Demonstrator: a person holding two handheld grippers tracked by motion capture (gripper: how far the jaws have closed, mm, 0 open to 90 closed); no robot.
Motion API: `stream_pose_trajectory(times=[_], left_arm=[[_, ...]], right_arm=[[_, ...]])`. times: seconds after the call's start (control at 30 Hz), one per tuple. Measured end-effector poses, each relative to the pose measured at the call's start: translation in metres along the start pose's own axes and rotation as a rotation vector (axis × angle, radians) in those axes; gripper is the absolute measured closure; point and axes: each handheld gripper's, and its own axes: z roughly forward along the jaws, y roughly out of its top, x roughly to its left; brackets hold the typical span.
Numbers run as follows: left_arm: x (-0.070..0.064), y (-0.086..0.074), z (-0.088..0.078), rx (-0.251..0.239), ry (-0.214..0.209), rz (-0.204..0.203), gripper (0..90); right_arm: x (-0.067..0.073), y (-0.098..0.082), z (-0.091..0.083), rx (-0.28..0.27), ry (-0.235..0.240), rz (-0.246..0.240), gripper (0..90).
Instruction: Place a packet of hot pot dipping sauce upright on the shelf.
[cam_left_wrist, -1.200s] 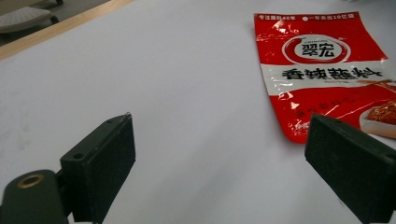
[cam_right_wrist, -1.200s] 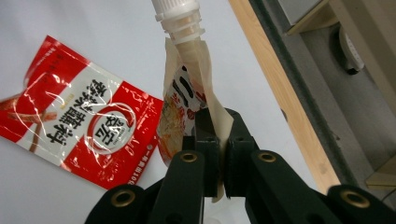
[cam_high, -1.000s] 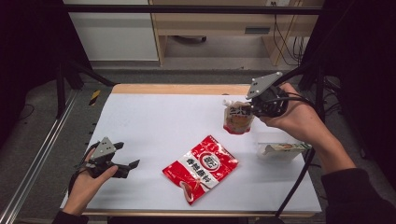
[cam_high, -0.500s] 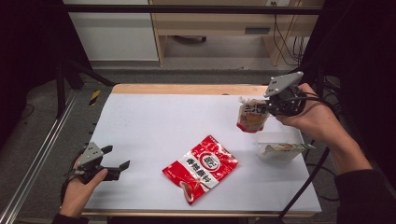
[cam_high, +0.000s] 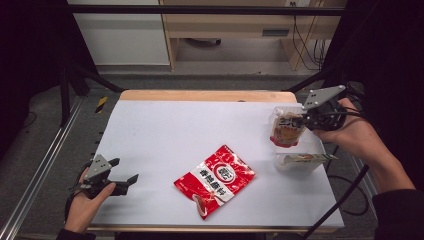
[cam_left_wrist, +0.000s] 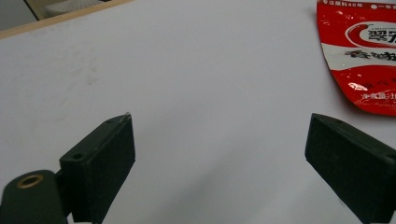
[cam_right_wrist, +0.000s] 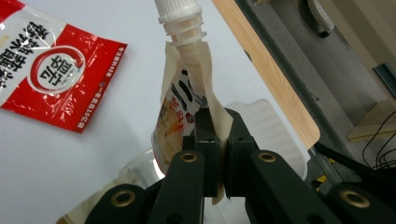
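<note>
Up at the far right, the right gripper (cam_high: 306, 120) has its fingers clamped on a spouted pouch (cam_high: 286, 129), held above a clear tub (cam_high: 299, 164) on the white worktop (cam_high: 190, 135). At the near left edge the left gripper (cam_high: 119, 175) rests low, fingers spread wide and empty. Mid-worktop lies a red packet (cam_high: 215, 179) printed with white Chinese characters. Beyond is grey floor and a wooden bench.

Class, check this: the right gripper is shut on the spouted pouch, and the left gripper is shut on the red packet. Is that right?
Not quite. The right gripper is shut on the spouted pouch, but the left gripper is open and holds nothing. The left gripper view shows its jaws wide apart over the bare table, with the red packet lying off to one side.
</note>
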Motion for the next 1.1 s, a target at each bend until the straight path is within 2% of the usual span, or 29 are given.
stream_pose_trajectory(times=[0.07,0.3,0.7,0.93,1.1], left_arm=[[-0.001,0.000,0.001,0.004,-0.003,0.000,8.3],[0.000,0.000,0.000,0.002,0.000,-0.002,8.3],[0.001,0.000,0.000,0.003,-0.002,-0.001,8.3],[0.001,0.000,-0.001,0.001,-0.001,-0.001,8.5],[0.000,0.000,-0.001,0.003,-0.005,0.002,8.7]], right_arm=[[-0.003,-0.010,0.001,0.006,-0.004,0.019,87.3],[-0.008,-0.027,0.009,0.023,0.004,0.049,87.3],[-0.005,-0.039,0.027,0.044,0.034,0.064,87.2],[-0.002,-0.044,0.037,0.038,0.055,0.083,87.2],[0.001,-0.050,0.045,0.057,0.070,0.090,87.2]])
